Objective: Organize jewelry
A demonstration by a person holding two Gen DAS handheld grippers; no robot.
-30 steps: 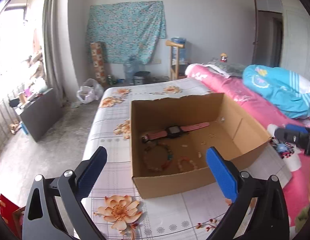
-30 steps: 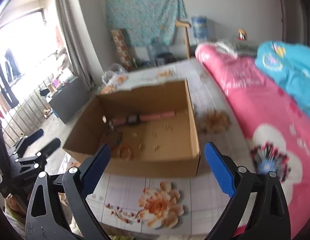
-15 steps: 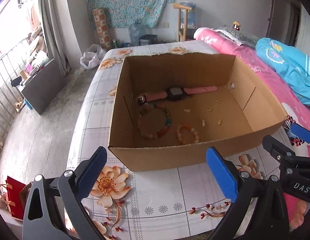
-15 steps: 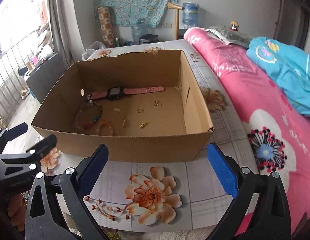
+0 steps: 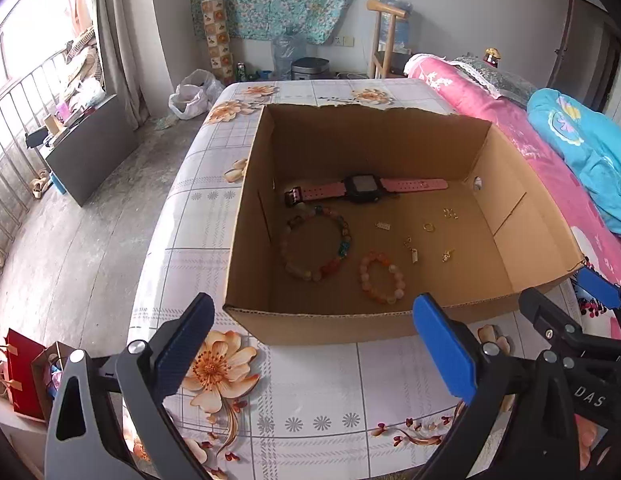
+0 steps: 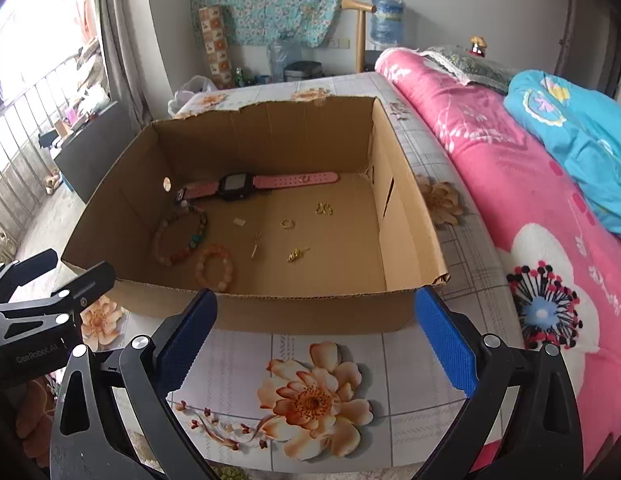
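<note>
1. Left wrist view shows the cardboard box (image 5: 390,320) sitting open-topped on the floral tablecloth (image 5: 310,400), with all the jewelry lying loose on its floor. Both grippers hover just short of its near wall, so any reach has to go up and over that edge before dropping in.
2. Next in size is the pink watch (image 5: 364,189), stretched flat along the far wall. It looks easiest to pinch across the strap, and it is already out of the way, so I would leave it until later.
3. The large mixed-bead bracelet (image 5: 316,244) lies left of centre, with the small orange bracelet (image 5: 381,278) just beside it and closest to the near wall. Pinching 1 side of a loop, beads between the pads, should lift it cleanly; nudging risks rolling it into its neighbour.
4. The left gripper (image 5: 310,344) has its blue pads spread wide and carries nothing; the right gripper (image 6: 314,344) is likewise spread wide and empty.
5. Smallest are the gold pieces (image 6: 288,224) scattered right of centre, well apart from each other. They look hard to grip flat on cardboard, so narrow the gap first and come straight down.
</note>
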